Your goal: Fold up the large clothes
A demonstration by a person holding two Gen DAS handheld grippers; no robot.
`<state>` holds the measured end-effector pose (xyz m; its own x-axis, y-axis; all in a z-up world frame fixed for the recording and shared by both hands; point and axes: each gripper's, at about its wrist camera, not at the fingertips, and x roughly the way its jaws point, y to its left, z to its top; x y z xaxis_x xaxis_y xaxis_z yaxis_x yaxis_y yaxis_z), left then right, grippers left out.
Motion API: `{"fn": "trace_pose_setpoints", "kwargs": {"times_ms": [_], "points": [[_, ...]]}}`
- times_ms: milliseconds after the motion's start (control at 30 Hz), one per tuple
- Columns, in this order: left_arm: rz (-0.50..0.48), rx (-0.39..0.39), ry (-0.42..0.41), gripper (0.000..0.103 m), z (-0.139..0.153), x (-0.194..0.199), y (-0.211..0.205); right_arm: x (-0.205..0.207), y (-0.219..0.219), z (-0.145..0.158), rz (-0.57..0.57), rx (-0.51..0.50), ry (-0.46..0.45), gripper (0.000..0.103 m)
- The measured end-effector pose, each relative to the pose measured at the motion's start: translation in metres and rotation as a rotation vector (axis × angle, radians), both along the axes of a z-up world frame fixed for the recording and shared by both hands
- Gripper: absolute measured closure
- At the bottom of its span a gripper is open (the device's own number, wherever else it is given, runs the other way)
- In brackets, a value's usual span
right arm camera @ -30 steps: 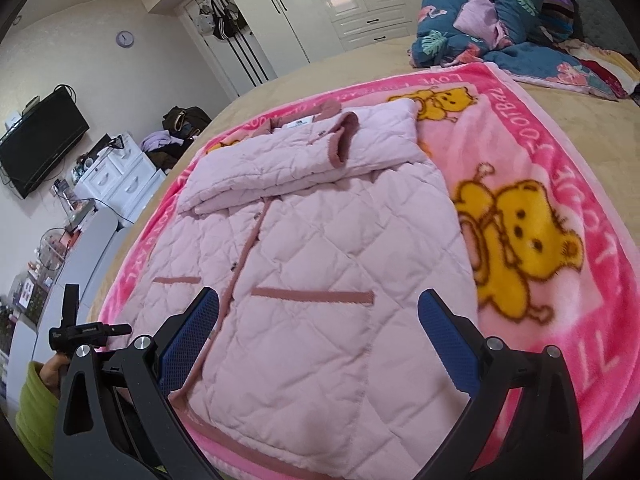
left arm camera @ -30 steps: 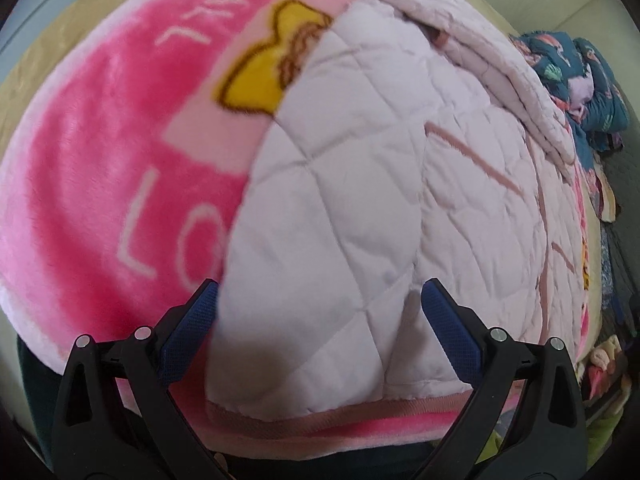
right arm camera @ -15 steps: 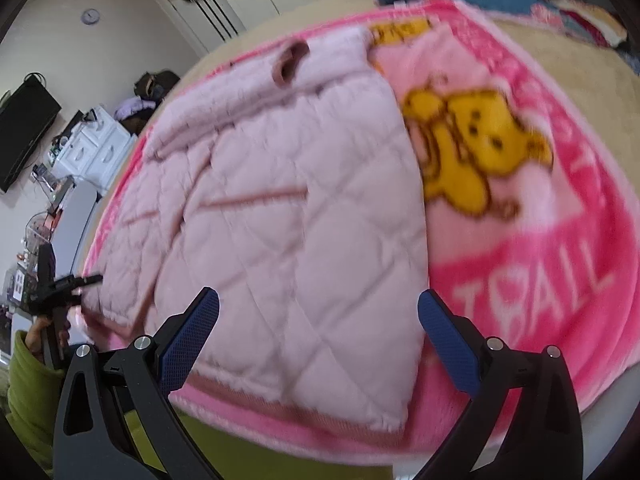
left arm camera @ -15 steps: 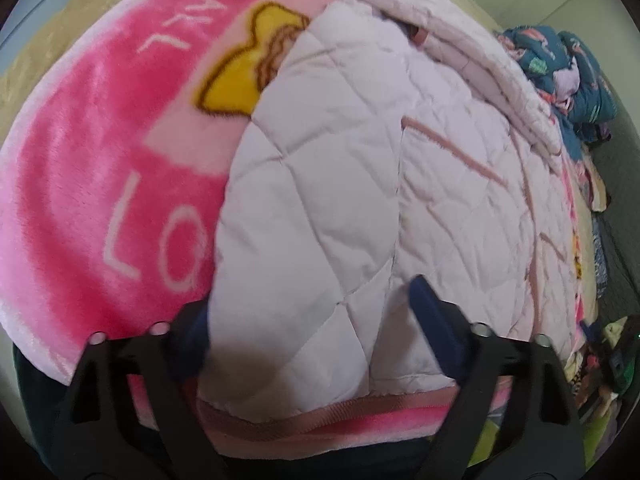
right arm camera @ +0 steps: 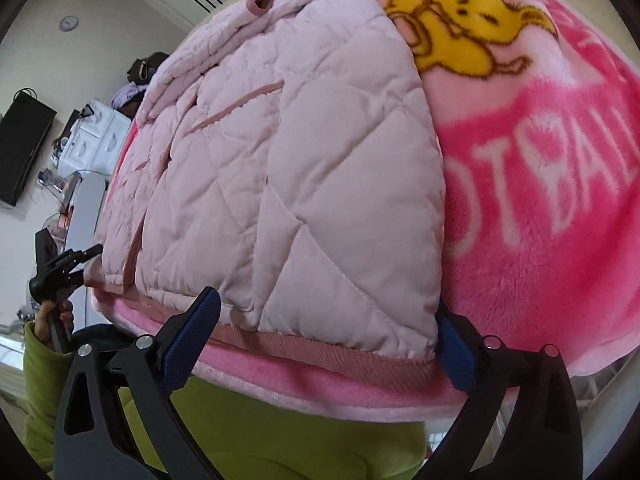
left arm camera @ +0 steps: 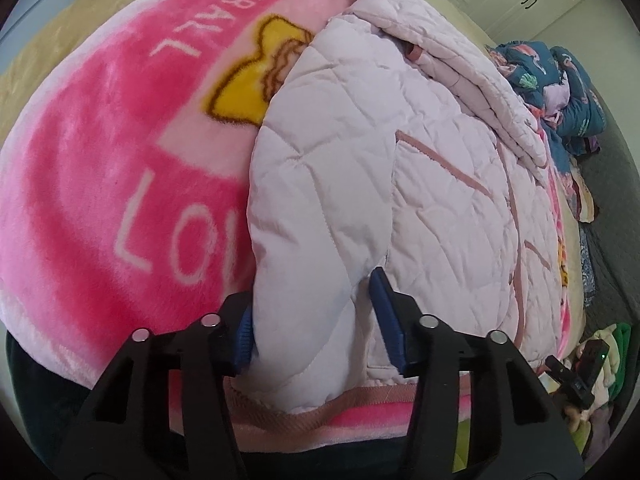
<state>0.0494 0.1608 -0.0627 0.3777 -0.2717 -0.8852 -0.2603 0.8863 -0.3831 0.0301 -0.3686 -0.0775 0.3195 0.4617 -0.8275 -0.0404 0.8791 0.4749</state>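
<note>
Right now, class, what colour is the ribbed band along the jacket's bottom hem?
Dusty pink, darker than the jacket; the hem band shows best in the right wrist view.

Jacket [left arm camera: 400,168] lies flat on blanket [left arm camera: 100,152], hem at near edge. My left gripper [left arm camera: 312,320] at its left hem corner, right gripper [right arm camera: 328,332] at right corner.

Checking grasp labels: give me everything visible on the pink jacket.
The pink jacket is pale, diamond-quilted and puffy, with darker pink ribbed hem, pocket trim and cuff. It lies flat on the pink blanket, sleeves folded across its upper part. The left gripper pinches one hem corner; the right gripper straddles the other, jaws wide.
</note>
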Motion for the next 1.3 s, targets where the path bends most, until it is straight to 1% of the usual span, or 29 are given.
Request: {"fn": "trace_pose_setpoints", "kwargs": {"times_ms": [33, 67, 100, 167, 233, 267, 367, 500, 567, 600, 633, 667, 767, 867, 900, 1000, 1133, 1300], "points": [[-0.003, -0.002, 0.007, 0.055, -0.001, 0.0, -0.001, 0.0, 0.0, 0.002, 0.0, 0.008, -0.006, 0.016], [-0.009, -0.001, 0.013, 0.055, -0.001, 0.0, -0.001, 0.0, 0.0, 0.005, -0.001, 0.018, -0.012, 0.026], [-0.013, -0.001, 0.012, 0.055, -0.001, -0.001, -0.002, 0.001, -0.001, 0.008, -0.003, 0.028, -0.021, 0.034], [-0.014, -0.005, 0.012, 0.055, -0.002, -0.002, -0.002, 0.003, -0.005, 0.016, -0.009, 0.053, -0.045, 0.068], [-0.01, -0.013, 0.018, 0.054, -0.003, -0.002, -0.001, 0.006, -0.008, 0.028, -0.01, 0.114, -0.091, 0.078], [-0.009, -0.015, 0.022, 0.051, -0.004, -0.002, -0.001, 0.008, -0.008, 0.036, -0.006, 0.13, -0.116, 0.081], [-0.018, -0.005, 0.044, 0.046, -0.007, -0.001, -0.004, 0.013, -0.007, 0.061, 0.007, 0.166, -0.211, 0.084], [-0.049, 0.028, 0.056, 0.047, -0.009, 0.001, -0.012, 0.025, -0.003, 0.089, 0.017, 0.198, -0.307, 0.085], [-0.059, 0.02, 0.037, 0.059, -0.006, 0.0, -0.014, 0.031, -0.003, 0.096, 0.017, 0.208, -0.33, 0.085], [-0.064, 0.012, 0.022, 0.063, -0.004, -0.001, -0.015, 0.034, -0.003, 0.1, 0.017, 0.214, -0.347, 0.085], [-0.068, 0.006, 0.01, 0.071, -0.002, -0.001, -0.016, 0.035, -0.003, 0.103, 0.015, 0.218, -0.356, 0.085], [-0.072, -0.001, -0.002, 0.075, 0.0, -0.002, -0.016, 0.038, -0.004, 0.105, 0.012, 0.226, -0.365, 0.085], [-0.081, 0.001, -0.027, 0.084, 0.004, -0.001, -0.019, 0.044, -0.004, 0.111, 0.007, 0.238, -0.389, 0.085], [-0.095, -0.004, -0.098, 0.088, 0.018, -0.003, -0.021, 0.049, -0.008, 0.113, -0.001, 0.252, -0.406, 0.085], [-0.098, -0.009, -0.13, 0.088, 0.024, -0.004, -0.022, 0.051, -0.009, 0.113, -0.006, 0.261, -0.41, 0.085], [-0.095, -0.003, -0.188, 0.09, 0.039, -0.005, -0.022, 0.055, -0.009, 0.115, -0.011, 0.266, -0.421, 0.085], [-0.095, 0.025, -0.244, 0.09, 0.056, 0.001, -0.026, 0.065, -0.009, 0.118, -0.015, 0.274, -0.442, 0.085], [-0.085, 0.026, -0.303, 0.09, 0.075, 0.01, -0.026, 0.076, -0.011, 0.124, -0.026, 0.278, -0.461, 0.085]]}}
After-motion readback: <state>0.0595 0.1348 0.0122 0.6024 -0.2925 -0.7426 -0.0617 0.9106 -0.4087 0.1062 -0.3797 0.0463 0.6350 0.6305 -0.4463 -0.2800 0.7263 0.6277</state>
